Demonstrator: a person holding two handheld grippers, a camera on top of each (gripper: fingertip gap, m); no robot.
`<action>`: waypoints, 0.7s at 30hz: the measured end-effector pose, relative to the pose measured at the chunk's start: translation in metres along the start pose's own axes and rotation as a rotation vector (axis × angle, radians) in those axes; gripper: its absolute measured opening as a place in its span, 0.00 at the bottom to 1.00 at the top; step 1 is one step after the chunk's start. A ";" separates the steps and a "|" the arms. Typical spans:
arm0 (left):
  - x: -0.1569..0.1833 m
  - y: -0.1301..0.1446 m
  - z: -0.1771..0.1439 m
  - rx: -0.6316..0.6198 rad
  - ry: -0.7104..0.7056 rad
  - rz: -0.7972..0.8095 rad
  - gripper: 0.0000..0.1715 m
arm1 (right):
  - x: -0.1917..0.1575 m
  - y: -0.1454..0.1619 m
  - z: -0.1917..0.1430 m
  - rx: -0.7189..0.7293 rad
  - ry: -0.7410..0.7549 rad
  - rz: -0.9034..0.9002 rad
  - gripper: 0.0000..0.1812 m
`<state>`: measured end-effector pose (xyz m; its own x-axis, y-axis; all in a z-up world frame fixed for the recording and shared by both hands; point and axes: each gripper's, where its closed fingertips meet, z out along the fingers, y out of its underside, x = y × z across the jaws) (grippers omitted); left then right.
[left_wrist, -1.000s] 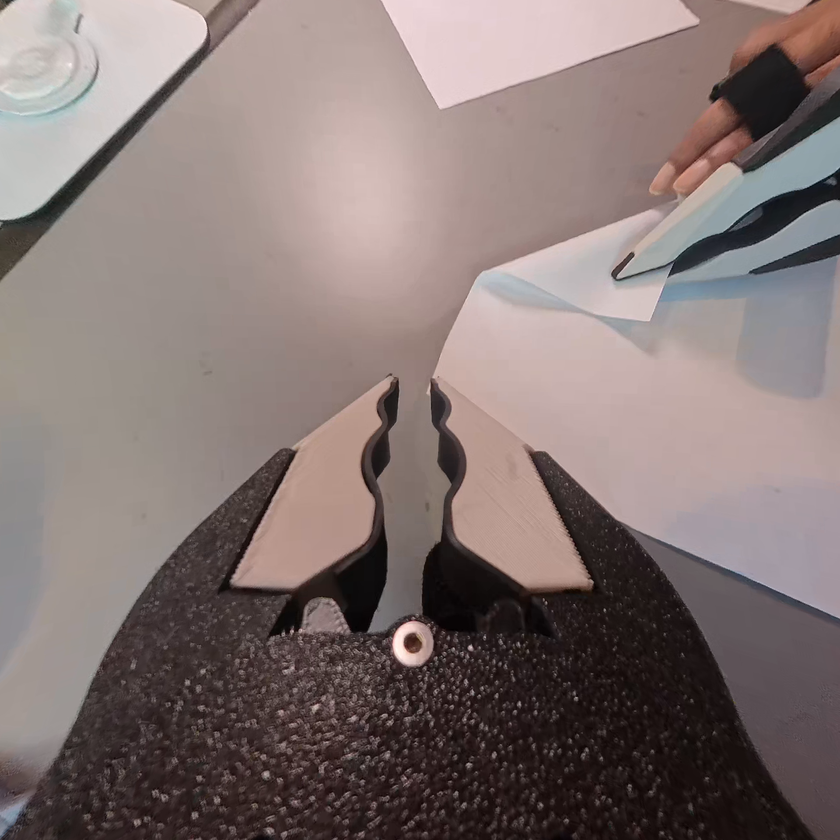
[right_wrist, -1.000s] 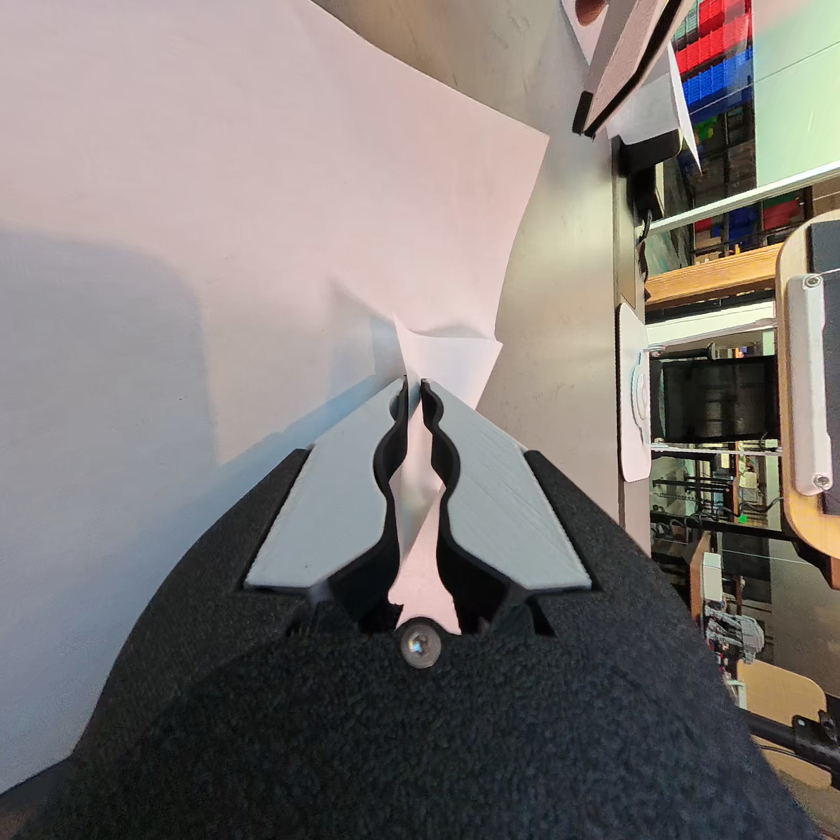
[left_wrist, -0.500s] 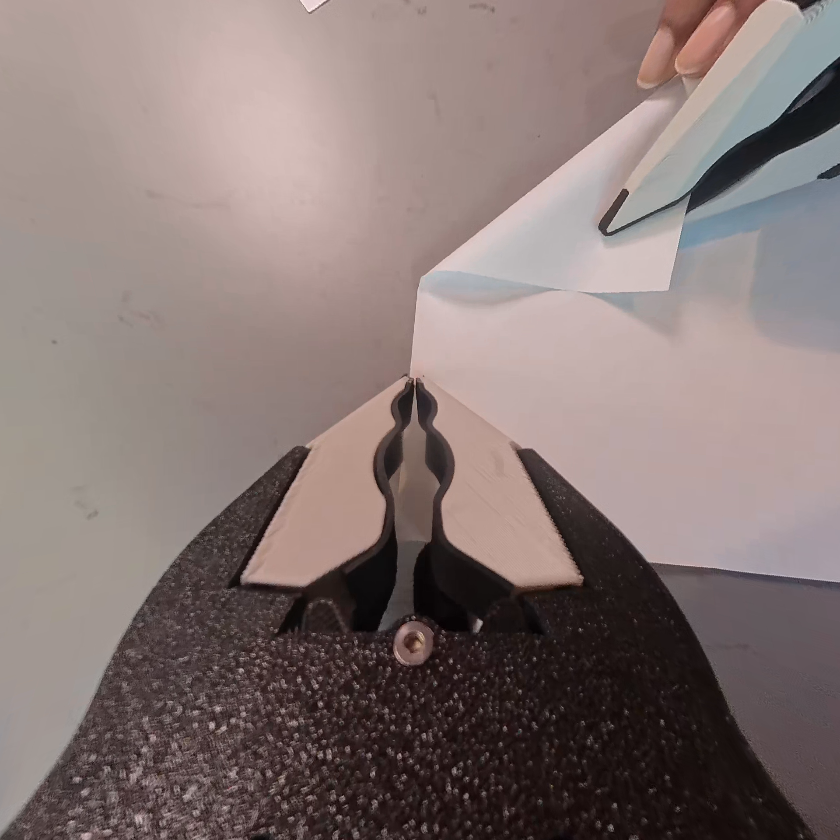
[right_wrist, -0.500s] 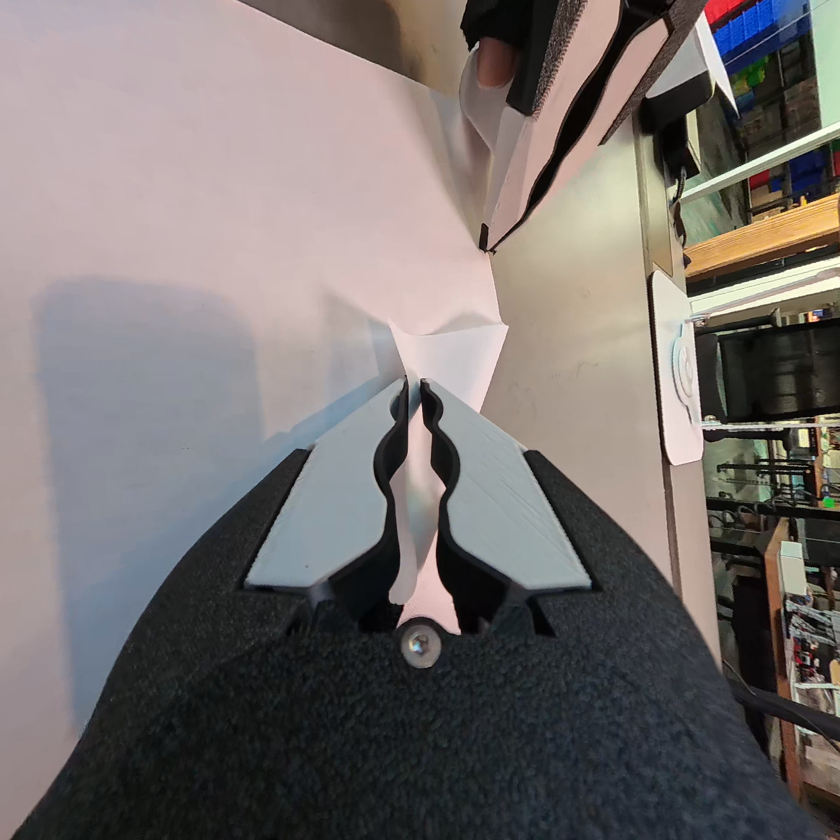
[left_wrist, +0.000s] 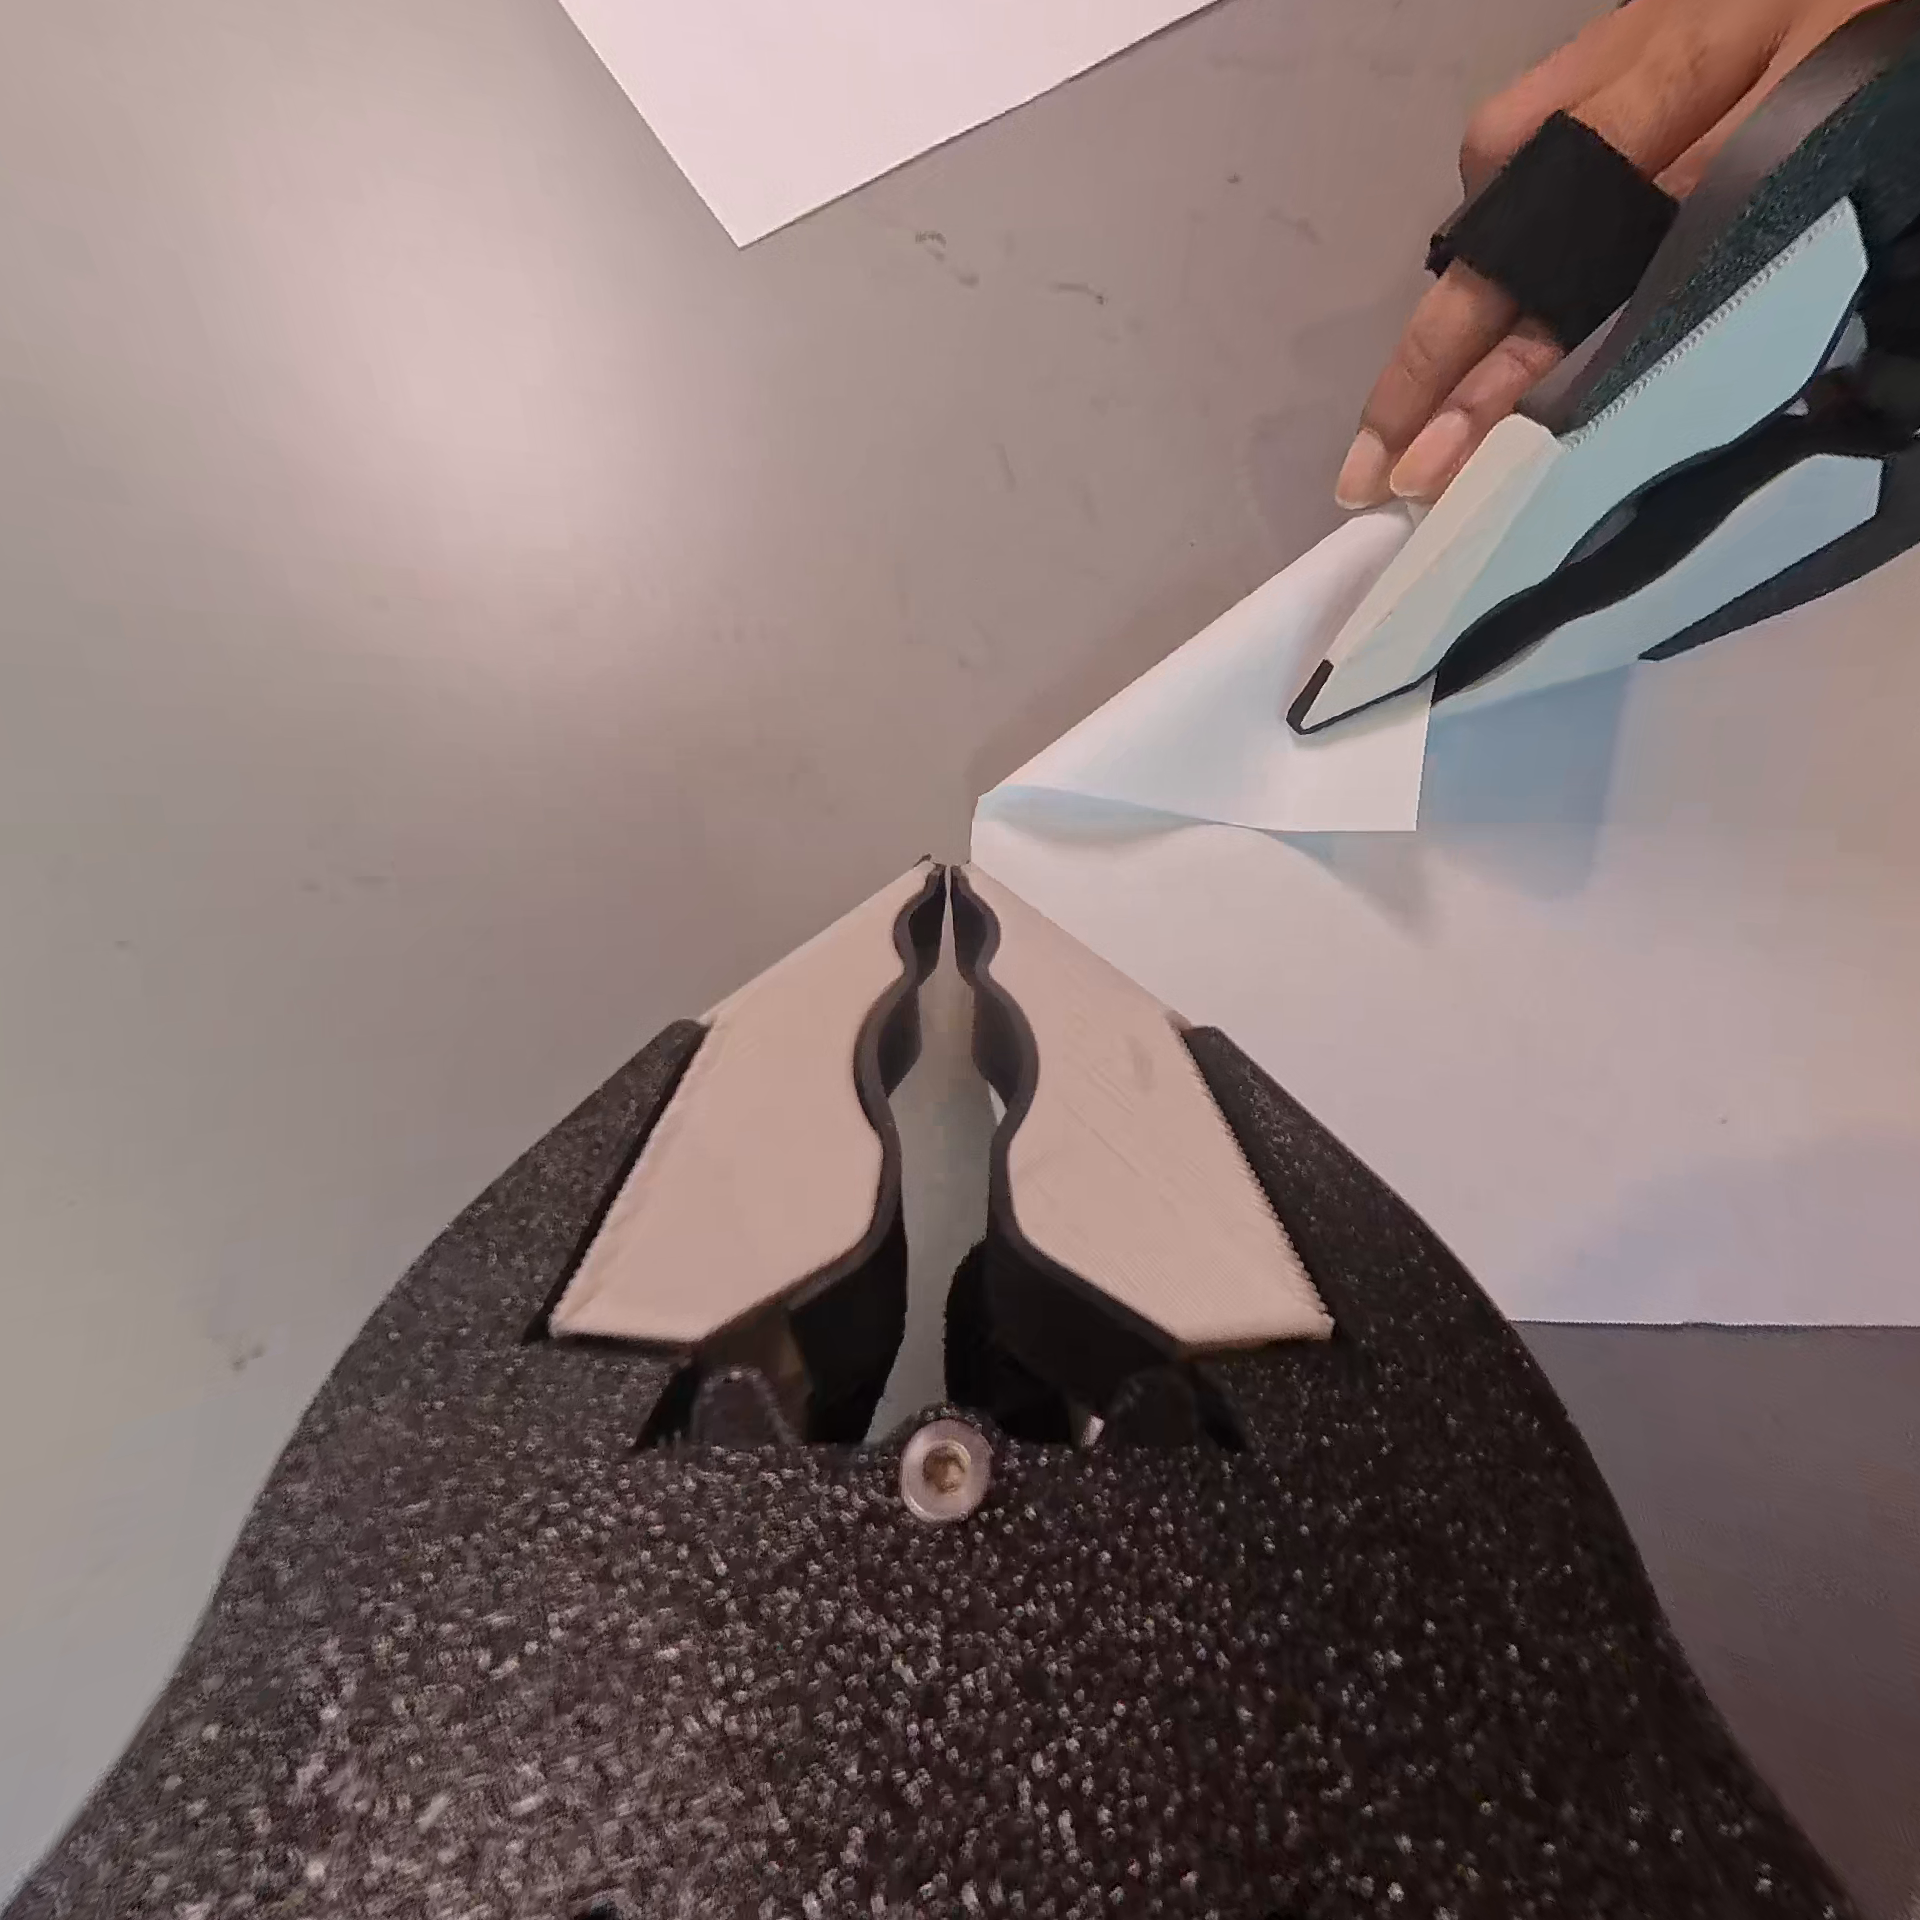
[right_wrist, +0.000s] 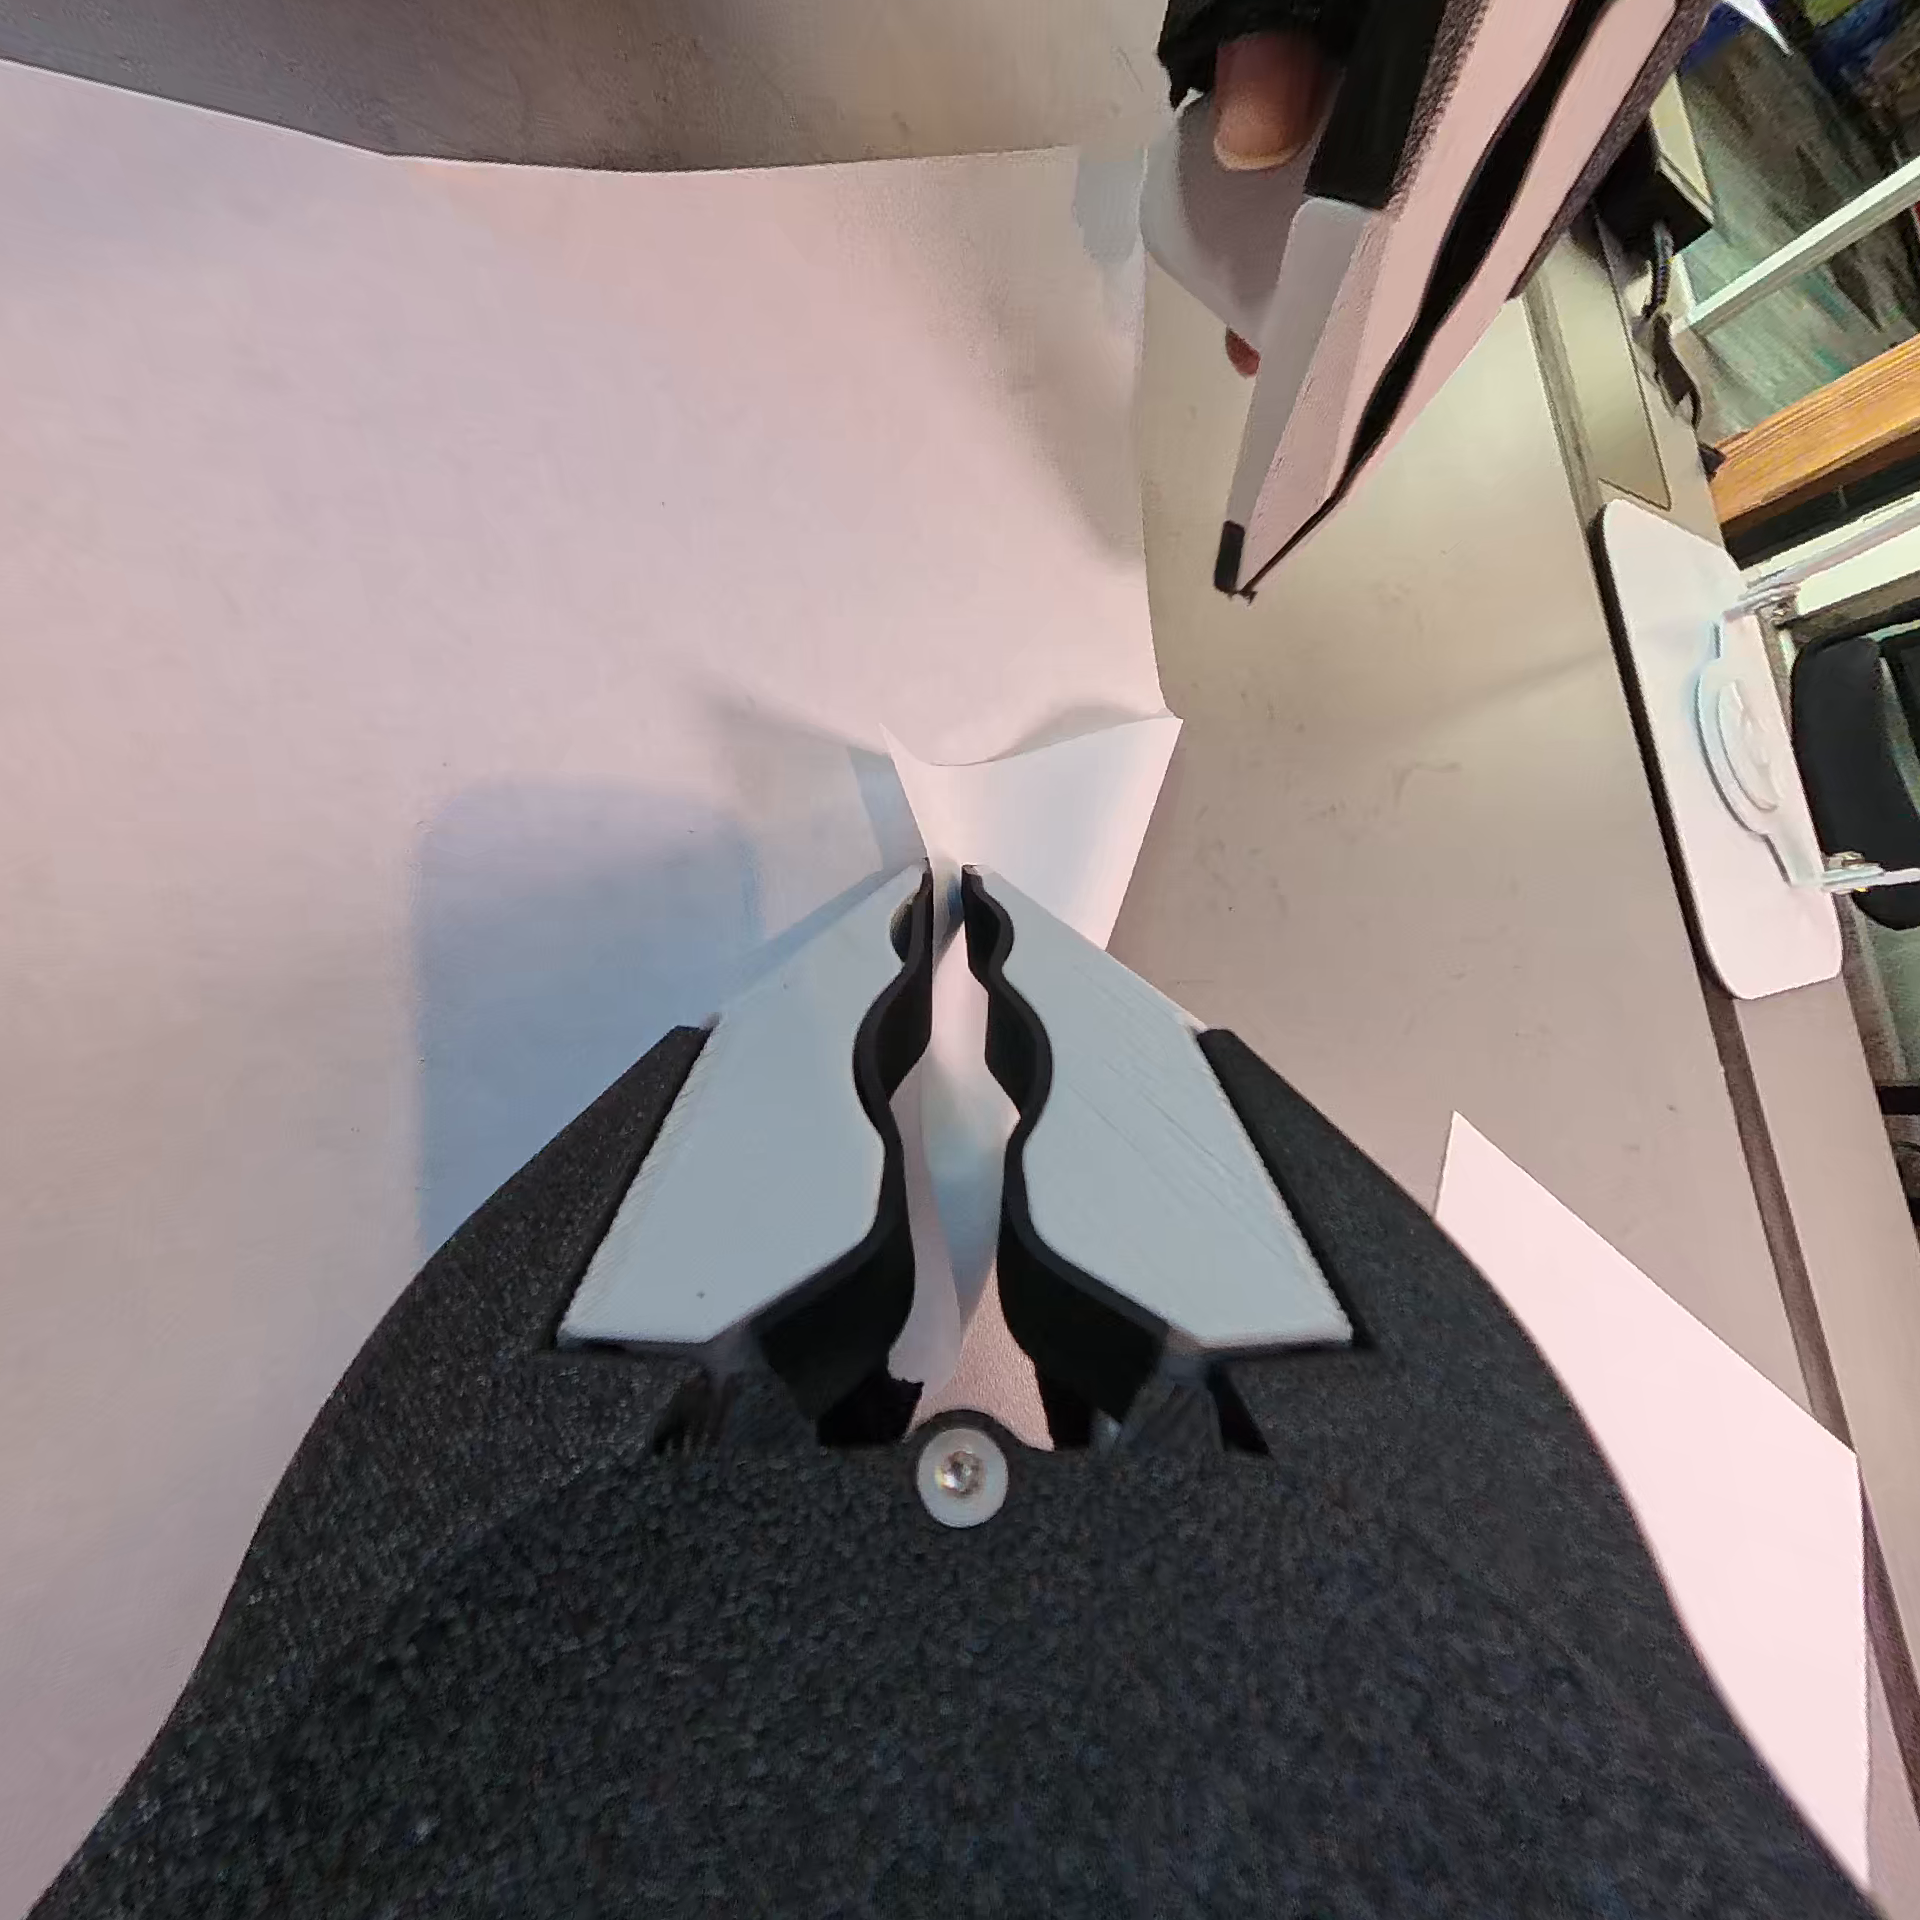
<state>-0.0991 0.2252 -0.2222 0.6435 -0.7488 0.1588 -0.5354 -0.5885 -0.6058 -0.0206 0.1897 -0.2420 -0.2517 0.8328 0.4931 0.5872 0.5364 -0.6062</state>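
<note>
Paper sheet (left_wrist: 1455, 1091): white, flat on the grey table (left_wrist: 364, 623), right of centre; one corner is folded up and over.
Second sheet (left_wrist: 883, 83): far side of the table, well apart.
Left claw (left_wrist: 948, 871): tips pressed together, just beside the sheet's left edge; we cannot tell whether any paper is caught.
Right claw (right_wrist: 945, 883): narrow, pinching the raised corner flap; paper runs back through the gap.
Hand (left_wrist: 1538, 260): fingertips at the flap's edge, beside the right claw.
Grip: we judge it shallow and near the corner. Thin paper creases or tears under a sideways pull, so keep tension low and along the sheet.
White pad (right_wrist: 1704, 727): far right, apart.
</note>
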 end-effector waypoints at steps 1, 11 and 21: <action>0.001 0.001 0.004 -0.034 0.002 0.025 0.00 | 0.001 0.000 0.000 0.002 -0.002 0.010 0.01; -0.002 0.002 0.028 -0.142 -0.005 0.089 0.00 | 0.004 0.000 0.000 0.015 -0.015 0.080 0.01; 0.001 0.003 0.015 -0.096 -0.019 0.092 0.00 | 0.020 0.003 -0.005 0.013 -0.005 0.241 0.01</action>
<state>-0.0917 0.2269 -0.2355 0.5992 -0.7955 0.0906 -0.6417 -0.5449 -0.5398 -0.0201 0.2076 -0.2312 -0.1092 0.9377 0.3297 0.6209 0.3234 -0.7141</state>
